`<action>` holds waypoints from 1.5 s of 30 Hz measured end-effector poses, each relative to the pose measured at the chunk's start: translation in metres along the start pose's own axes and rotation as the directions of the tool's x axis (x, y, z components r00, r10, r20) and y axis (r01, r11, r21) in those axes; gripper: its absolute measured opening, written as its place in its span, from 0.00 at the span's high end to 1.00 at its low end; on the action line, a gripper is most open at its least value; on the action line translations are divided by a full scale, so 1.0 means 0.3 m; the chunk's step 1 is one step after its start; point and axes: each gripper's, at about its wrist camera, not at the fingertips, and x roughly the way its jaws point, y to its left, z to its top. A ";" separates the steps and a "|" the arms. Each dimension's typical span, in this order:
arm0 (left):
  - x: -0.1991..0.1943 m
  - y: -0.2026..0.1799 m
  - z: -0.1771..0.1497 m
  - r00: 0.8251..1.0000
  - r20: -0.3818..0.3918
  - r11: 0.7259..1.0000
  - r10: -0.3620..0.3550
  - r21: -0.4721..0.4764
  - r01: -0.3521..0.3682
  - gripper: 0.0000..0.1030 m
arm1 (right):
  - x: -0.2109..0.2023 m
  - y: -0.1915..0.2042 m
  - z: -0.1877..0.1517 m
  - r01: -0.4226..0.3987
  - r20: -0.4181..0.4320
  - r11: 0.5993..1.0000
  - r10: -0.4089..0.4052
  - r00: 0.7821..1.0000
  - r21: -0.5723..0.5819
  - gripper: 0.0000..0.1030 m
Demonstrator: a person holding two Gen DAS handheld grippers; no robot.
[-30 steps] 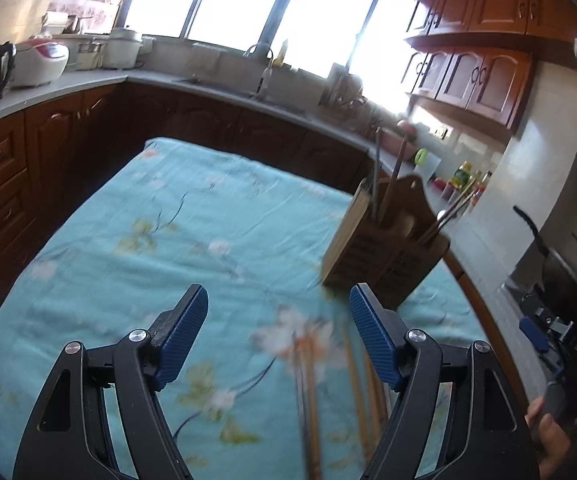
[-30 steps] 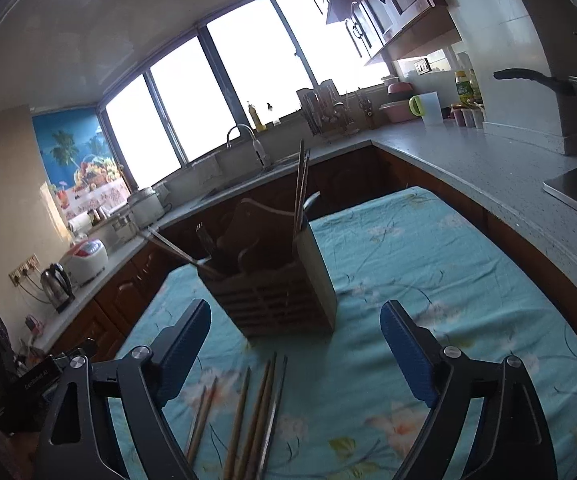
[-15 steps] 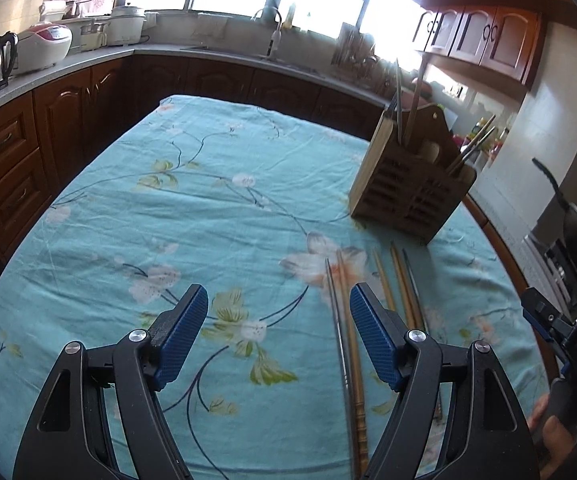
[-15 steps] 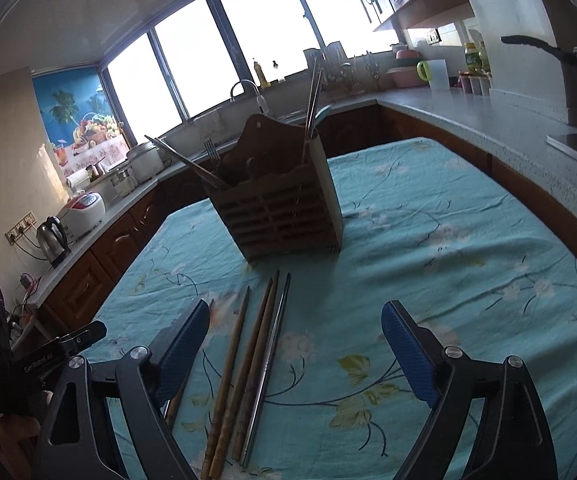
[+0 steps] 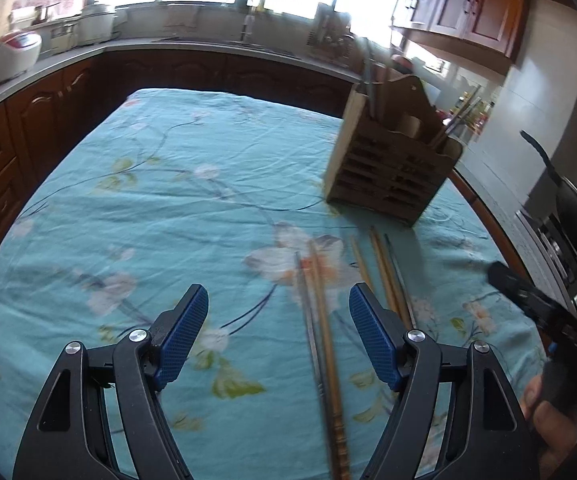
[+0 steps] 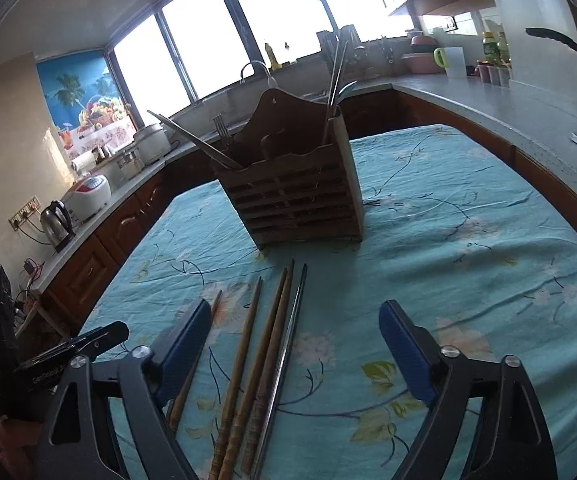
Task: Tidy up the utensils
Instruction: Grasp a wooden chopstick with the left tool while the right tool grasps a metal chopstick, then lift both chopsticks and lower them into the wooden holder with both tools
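A wooden utensil holder (image 5: 392, 168) stands upright on the teal flowered tablecloth (image 5: 176, 200), with a fork and metal utensils sticking out; it also shows in the right wrist view (image 6: 296, 196). Several wooden chopsticks (image 6: 248, 360) and a metal one (image 6: 284, 356) lie side by side on the cloth in front of it; they also show in the left wrist view (image 5: 324, 320). My left gripper (image 5: 278, 336) is open and empty, low over the cloth, with two chopsticks between its fingers. My right gripper (image 6: 294, 356) is open and empty above the chopsticks.
Dark wooden cabinets and a grey counter (image 6: 488, 104) ring the table. A kettle (image 6: 58, 220) and a rice cooker (image 6: 88, 196) stand on the left counter. A pan (image 5: 576, 208) sits on the stove at the right. The other gripper (image 5: 536, 304) shows at the right edge.
Both grippers have come lower and closer to the chopsticks on the cloth. The holder looms larger in both views. Both grippers stay open.
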 end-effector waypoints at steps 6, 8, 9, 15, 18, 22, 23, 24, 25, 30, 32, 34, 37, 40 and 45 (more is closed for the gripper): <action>0.108 -0.063 0.049 0.996 -0.075 0.997 -0.048 0.062 0.053 0.57 | 0.131 0.004 0.037 -0.003 -0.108 1.000 0.001 0.994 -0.013 0.54; 0.149 -0.080 0.064 0.993 -0.104 0.995 -0.056 0.080 0.065 0.62 | 0.171 0.006 0.042 -0.003 -0.135 1.000 0.000 0.991 -0.017 0.58; 0.165 -0.085 0.071 0.992 -0.113 0.994 -0.061 0.086 0.071 0.64 | 0.190 0.005 0.046 -0.002 -0.147 1.000 -0.001 0.989 -0.019 0.61; 0.284 -0.117 0.118 0.983 -0.178 0.987 -0.052 0.139 0.078 0.76 | 0.293 -0.006 0.068 0.008 -0.202 1.000 -0.013 0.979 -0.028 0.69; 0.336 -0.120 0.126 0.976 -0.213 0.984 -0.035 0.163 0.071 0.79 | 0.333 -0.015 0.073 0.015 -0.228 0.999 -0.022 0.973 -0.033 0.72; 0.391 -0.124 0.120 0.967 -0.253 0.981 -0.024 0.182 0.072 0.86 | 0.380 -0.020 0.070 0.029 -0.258 0.998 -0.043 0.965 -0.055 0.76; 0.392 -0.126 0.121 0.969 -0.244 0.980 -0.022 0.188 0.070 0.86 | 0.395 -0.020 0.064 0.036 -0.271 0.997 -0.053 0.961 -0.067 0.77; 0.397 -0.128 0.123 0.969 -0.246 0.979 -0.021 0.193 0.070 0.86 | 0.401 -0.016 0.064 0.042 -0.262 0.996 -0.062 0.963 -0.083 0.79; 0.400 -0.131 0.124 0.969 -0.245 0.978 -0.019 0.197 0.069 0.87 | 0.408 -0.007 0.066 0.051 -0.262 0.993 -0.076 0.962 -0.103 0.79; 0.408 -0.147 0.125 0.971 -0.240 0.972 -0.004 0.228 0.061 0.93 | 0.444 0.042 0.071 0.081 -0.262 0.977 -0.132 0.956 -0.196 0.79; 0.411 -0.150 0.126 0.971 -0.238 0.971 -0.010 0.228 0.066 0.94 | 0.446 0.055 0.067 0.097 -0.256 0.968 -0.157 0.954 -0.233 0.80; 0.412 -0.147 0.129 0.971 -0.240 0.974 -0.018 0.216 0.071 0.95 | 0.439 0.047 0.069 0.087 -0.255 0.971 -0.145 0.956 -0.223 0.93; 0.399 -0.140 0.130 0.969 -0.241 0.981 -0.050 0.173 0.093 0.96 | 0.416 0.018 0.068 0.072 -0.257 0.982 -0.116 0.959 -0.175 0.95; 0.347 -0.137 0.134 0.975 -0.211 0.982 -0.076 0.152 0.110 0.96 | 0.359 -0.009 0.069 0.048 -0.241 0.992 -0.075 0.968 -0.115 0.96; 0.207 -0.143 0.158 0.982 -0.130 0.980 -0.137 0.128 0.154 0.96 | 0.232 -0.040 0.098 -0.006 -0.178 0.999 -0.001 0.984 -0.038 0.96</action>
